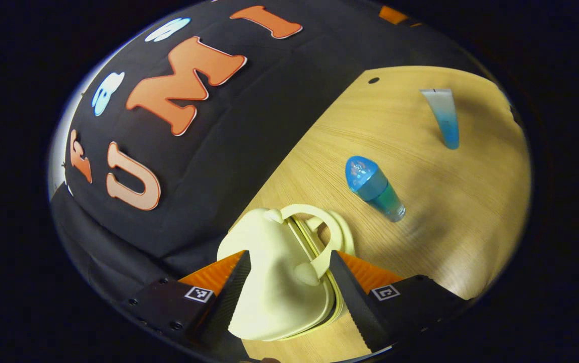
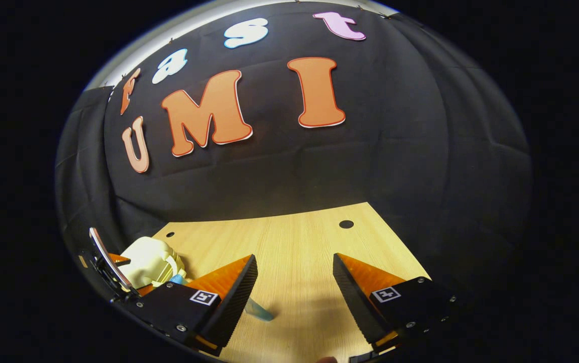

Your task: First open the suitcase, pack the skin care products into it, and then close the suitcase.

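Observation:
A small cream suitcase [image 1: 274, 282] lies closed on the wooden table [image 1: 460, 212], its handle toward the right. My left gripper [image 1: 287, 253] is open and straddles it, one finger on each side. A blue bottle [image 1: 372, 189] with a rounded cap lies beyond the suitcase. A blue-and-clear tube [image 1: 443, 118] lies farther off. My right gripper [image 2: 294, 257] hangs open over bare table with nothing between its fingers. In the right gripper view the suitcase [image 2: 150, 262] sits at the far left, and the tube's blue end [image 2: 259, 310] pokes out from behind the left finger.
The black cloth wall [image 2: 289, 166] closes off the table's far edge. Small dark holes [image 2: 346, 224] mark the tabletop. Part of the other gripper [image 2: 110, 269] shows beside the suitcase in the right gripper view.

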`<move>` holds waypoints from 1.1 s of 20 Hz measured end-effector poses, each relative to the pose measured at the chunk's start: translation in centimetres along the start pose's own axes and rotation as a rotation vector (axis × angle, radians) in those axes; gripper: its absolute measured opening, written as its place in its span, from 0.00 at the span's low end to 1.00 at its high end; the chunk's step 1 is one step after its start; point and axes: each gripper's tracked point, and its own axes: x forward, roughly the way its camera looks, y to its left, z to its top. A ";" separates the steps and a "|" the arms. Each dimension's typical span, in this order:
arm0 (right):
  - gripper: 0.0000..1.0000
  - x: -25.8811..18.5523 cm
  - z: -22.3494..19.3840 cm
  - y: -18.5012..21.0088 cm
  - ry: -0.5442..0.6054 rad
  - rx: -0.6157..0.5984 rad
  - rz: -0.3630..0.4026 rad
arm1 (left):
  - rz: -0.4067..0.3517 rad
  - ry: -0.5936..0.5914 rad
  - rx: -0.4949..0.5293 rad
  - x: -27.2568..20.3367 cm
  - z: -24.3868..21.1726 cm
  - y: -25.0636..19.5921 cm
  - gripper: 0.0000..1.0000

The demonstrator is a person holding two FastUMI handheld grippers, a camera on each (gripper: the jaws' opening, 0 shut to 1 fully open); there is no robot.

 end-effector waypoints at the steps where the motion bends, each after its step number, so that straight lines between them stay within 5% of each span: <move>1: 0.95 0.0 -0.2 -0.1 0.007 0.006 -0.003 | -0.009 0.013 0.015 0.4 -0.1 -0.4 0.97; 17: 0.95 0.1 -2.0 -4.0 0.069 0.089 -0.099 | -0.130 0.142 0.218 6.1 -0.5 -3.9 0.96; 19: 0.95 0.0 -2.0 -4.2 0.067 0.092 -0.105 | -0.127 0.156 0.238 6.2 -0.7 -3.8 0.86; 20: 0.95 0.0 -2.0 -4.3 0.067 0.093 -0.106 | -0.134 0.175 0.240 6.9 -1.0 -3.9 0.67; 21: 0.95 -0.1 -2.1 -4.3 0.068 0.095 -0.105 | -0.145 0.222 0.239 6.7 -1.9 -4.3 0.60; 22: 0.95 -0.1 -2.0 -4.0 0.070 0.096 -0.105 | -0.137 0.226 0.253 6.6 -2.0 -4.3 0.29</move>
